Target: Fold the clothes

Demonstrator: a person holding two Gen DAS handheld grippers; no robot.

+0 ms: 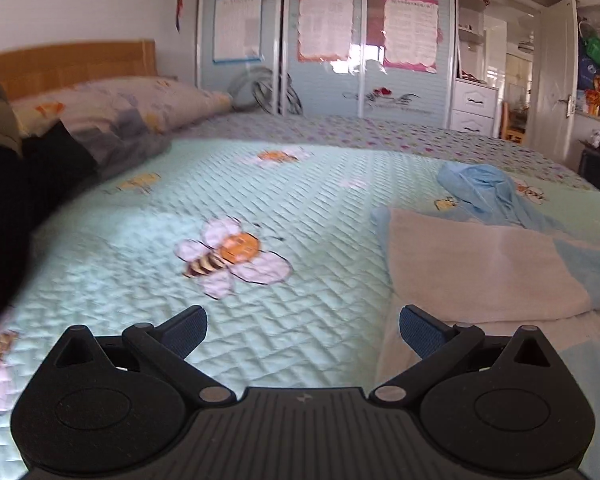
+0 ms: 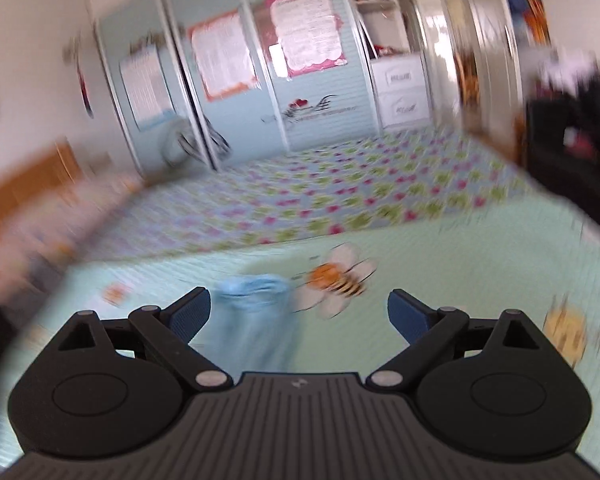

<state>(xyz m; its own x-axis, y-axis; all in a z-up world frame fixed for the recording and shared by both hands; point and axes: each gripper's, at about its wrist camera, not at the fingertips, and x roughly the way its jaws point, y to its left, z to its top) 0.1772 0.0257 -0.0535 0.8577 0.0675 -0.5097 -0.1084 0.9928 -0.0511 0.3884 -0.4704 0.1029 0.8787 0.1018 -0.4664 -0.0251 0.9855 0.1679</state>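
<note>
A folded cream cloth (image 1: pixel 484 268) lies on the bed at the right in the left wrist view, on top of a light blue garment (image 1: pixel 488 188) that bunches up behind it. My left gripper (image 1: pixel 302 334) hovers low over the mint quilt (image 1: pixel 260 208), open and empty, just left of the cream cloth's near edge. The right wrist view is blurred. There my right gripper (image 2: pixel 299 316) is open with nothing gripped, and a strip of the light blue garment (image 2: pixel 256 316) lies on the quilt below, close to its left finger.
Pillows (image 1: pixel 120 108) and a wooden headboard (image 1: pixel 72 64) are at the far left, with a dark sleeve (image 1: pixel 16 208) of a person beside them. Sliding wardrobe doors (image 1: pixel 324 40) stand behind the bed. A doorway (image 1: pixel 520 80) and dark furniture (image 2: pixel 572 140) are at the right.
</note>
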